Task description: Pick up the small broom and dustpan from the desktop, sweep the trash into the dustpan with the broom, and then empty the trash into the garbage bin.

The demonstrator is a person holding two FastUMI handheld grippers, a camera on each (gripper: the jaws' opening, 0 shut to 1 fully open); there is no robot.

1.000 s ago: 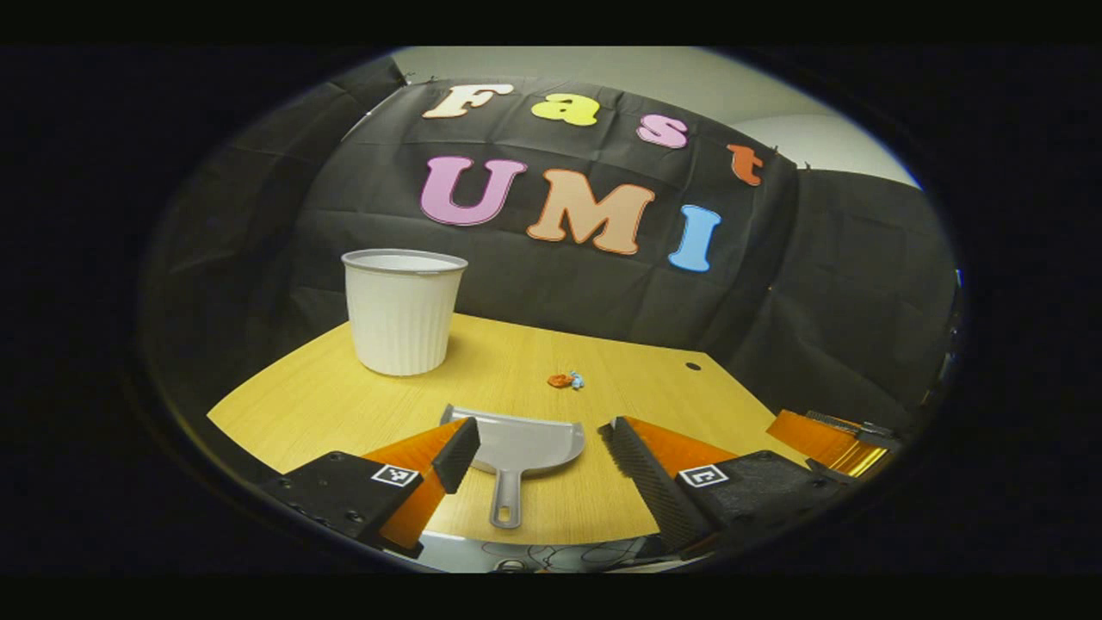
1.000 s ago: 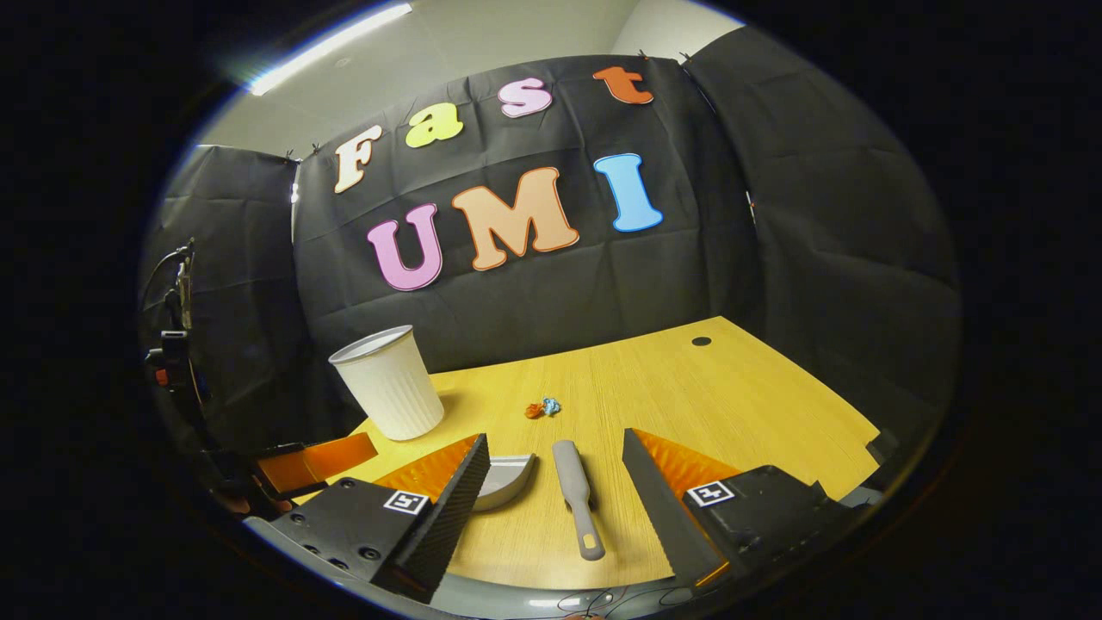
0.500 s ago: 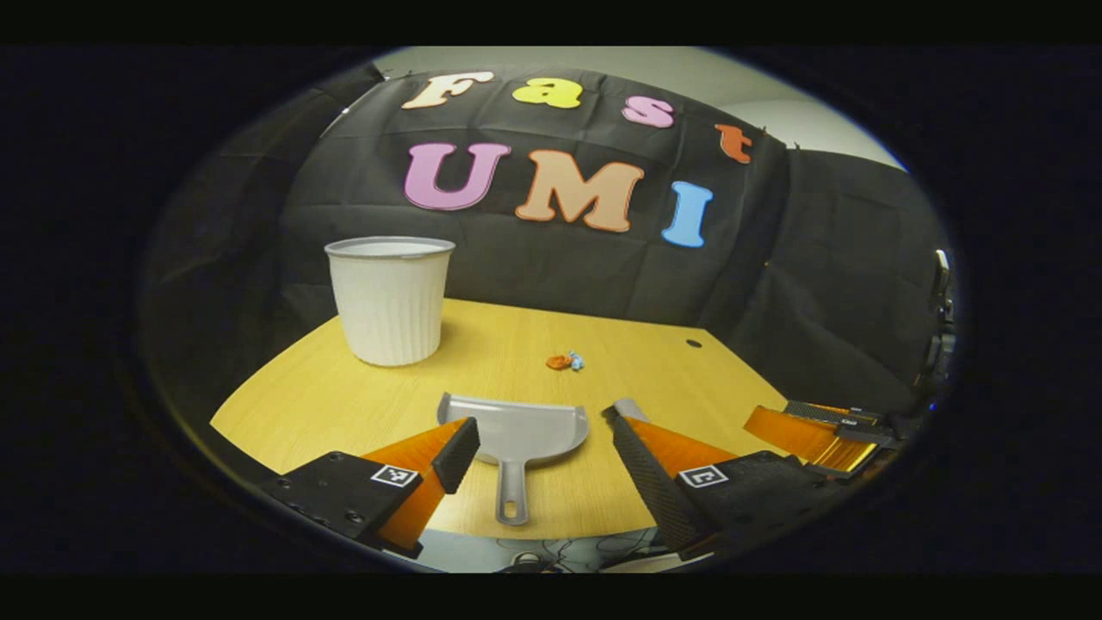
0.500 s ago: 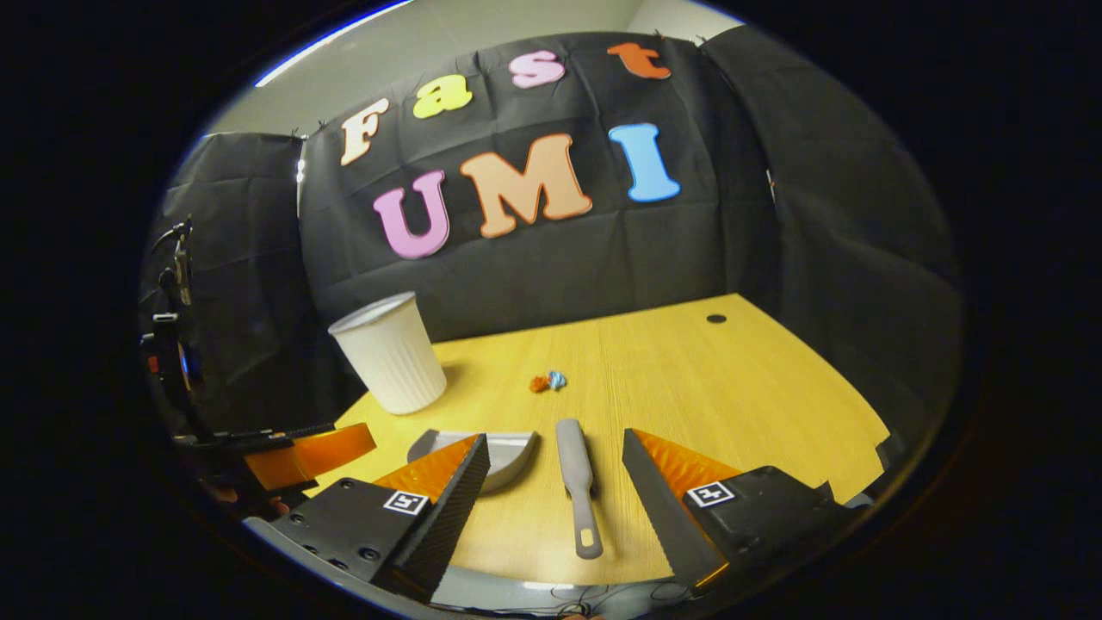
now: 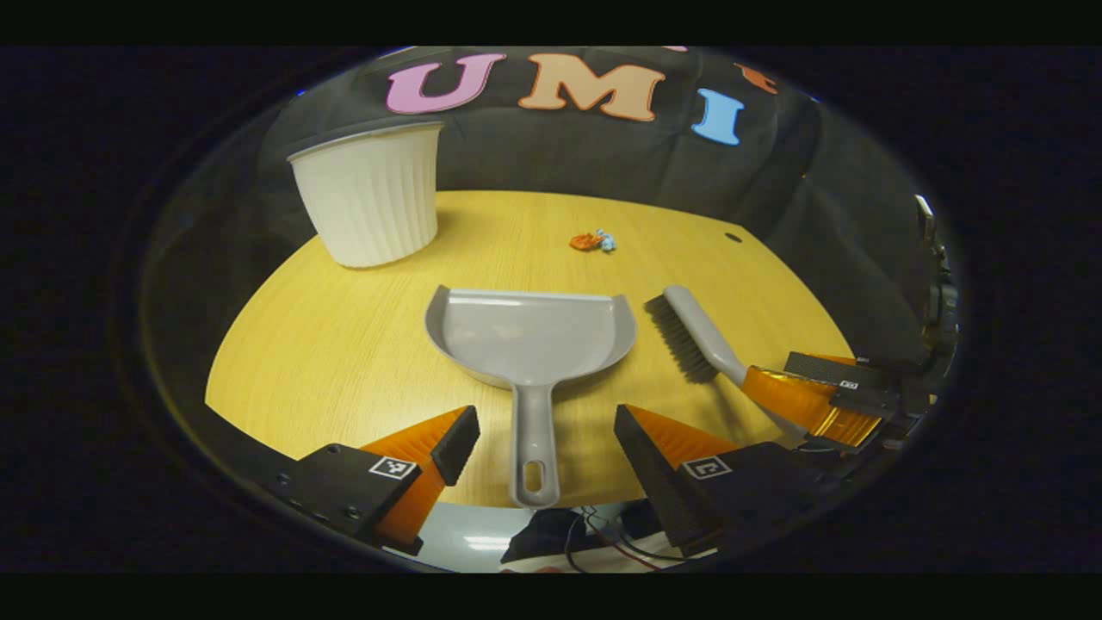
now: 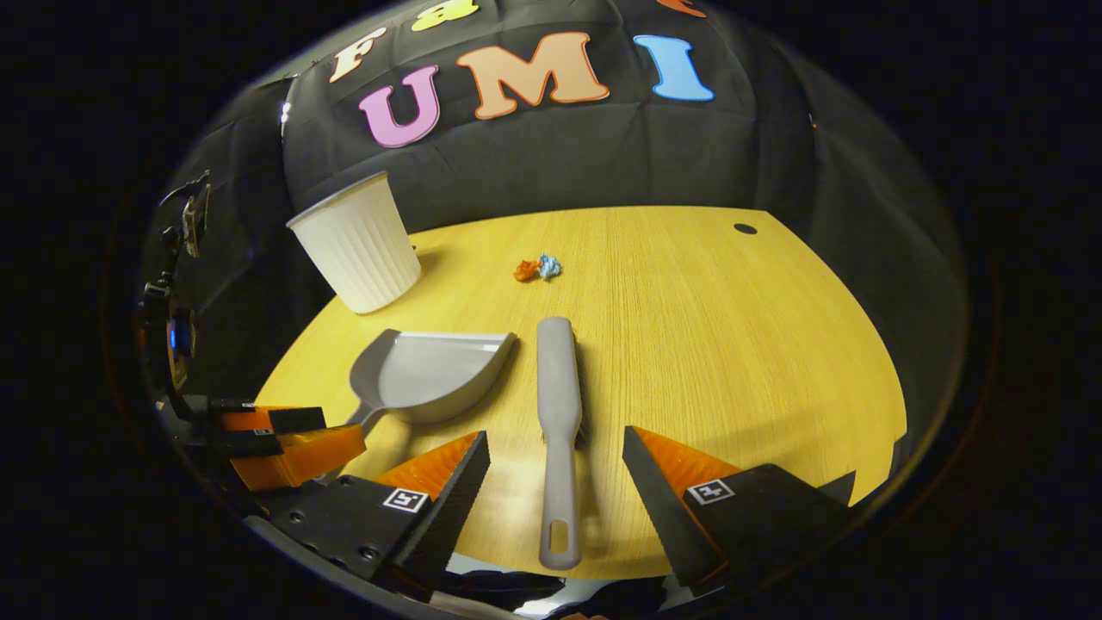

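Both grippers have dropped toward the tabletop's [image 5: 327,344] near edge since a second ago: the left gripper [image 5: 541,430], jaws spread, now straddles the dustpan [image 5: 532,337] handle, and the right gripper [image 6: 555,461], also spread, brackets the broom [image 6: 558,405] handle. Neither is gripped yet. Trash [image 6: 537,269] lies mid-table, the garbage bin [image 5: 368,202] at the far left corner, so closing looks next.

Dim booth, lit from overhead. Brightest on the yellow wooden desktop [image 5: 362,344], fading into the dark cloth walls. Soft shadows beside the white ribbed plastic bin [image 5: 368,202] and under the grey plastic dustpan [image 5: 529,336]. Strong fisheye bending toward the edges. Sharp centre, slight softness at rims.
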